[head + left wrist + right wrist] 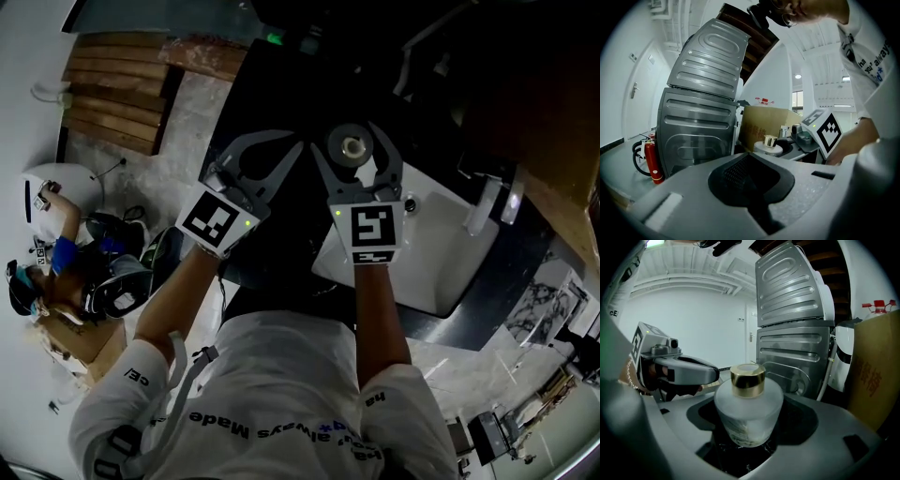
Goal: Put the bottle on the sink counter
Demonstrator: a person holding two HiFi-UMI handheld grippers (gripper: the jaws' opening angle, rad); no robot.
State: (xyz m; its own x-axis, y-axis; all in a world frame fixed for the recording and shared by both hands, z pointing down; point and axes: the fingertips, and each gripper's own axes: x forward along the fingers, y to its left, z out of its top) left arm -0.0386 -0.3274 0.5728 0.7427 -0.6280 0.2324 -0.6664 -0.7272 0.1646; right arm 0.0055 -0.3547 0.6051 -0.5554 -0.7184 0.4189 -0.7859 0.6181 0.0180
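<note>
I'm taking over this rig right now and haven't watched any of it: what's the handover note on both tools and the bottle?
The left tool is shut and empty, close beside the right tool. The right tool's jaws stand on either side of the bottle; whether they press it is unclear. The bottle is upright, gold cap on, apparently standing on the black counter beside the white sink. Done: bottle at the counter. Left: confirm it rests, open the right tool, withdraw.

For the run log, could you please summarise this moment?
right claw: shut on bottle | bottle: upright, over dark counter | left claw: shut, empty
</note>
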